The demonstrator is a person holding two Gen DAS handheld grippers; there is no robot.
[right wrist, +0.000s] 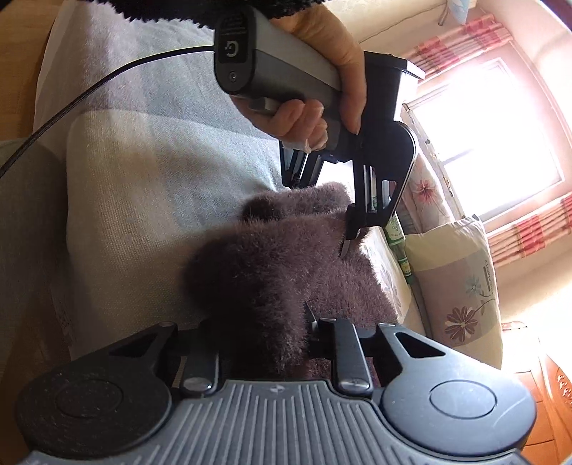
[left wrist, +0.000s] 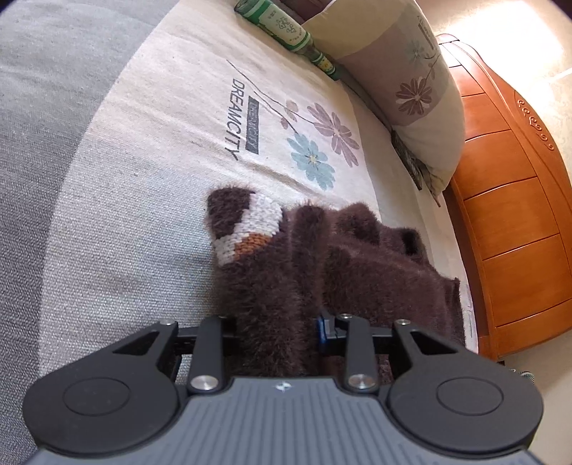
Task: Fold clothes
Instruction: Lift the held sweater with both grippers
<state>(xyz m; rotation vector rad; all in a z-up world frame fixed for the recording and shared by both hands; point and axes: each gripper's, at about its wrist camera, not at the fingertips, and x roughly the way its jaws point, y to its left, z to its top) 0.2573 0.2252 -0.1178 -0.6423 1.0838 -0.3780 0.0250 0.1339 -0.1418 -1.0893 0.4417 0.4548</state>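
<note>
A fuzzy dark-brown sweater [left wrist: 339,257] with a white and orange knitted patch [left wrist: 250,225] lies bunched on the bed's cream sheet [left wrist: 143,179]. At the bottom of the left wrist view my left gripper [left wrist: 277,322] is shut on a thick fold of it, and the pile hides the fingertips. In the right wrist view the sweater [right wrist: 271,257] fills the gap of my right gripper [right wrist: 264,332], which is shut on its near edge. A person's hand [right wrist: 321,71] holds the left gripper [right wrist: 348,243] at the sweater's far edge.
A flowered pillow [left wrist: 404,82] and a green bottle-like cylinder [left wrist: 286,28] lie at the head of the bed. An orange wooden bed end [left wrist: 507,214] stands at the right. A black cable [right wrist: 89,93] crosses above the sheet. A bright window [right wrist: 482,143] lies beyond.
</note>
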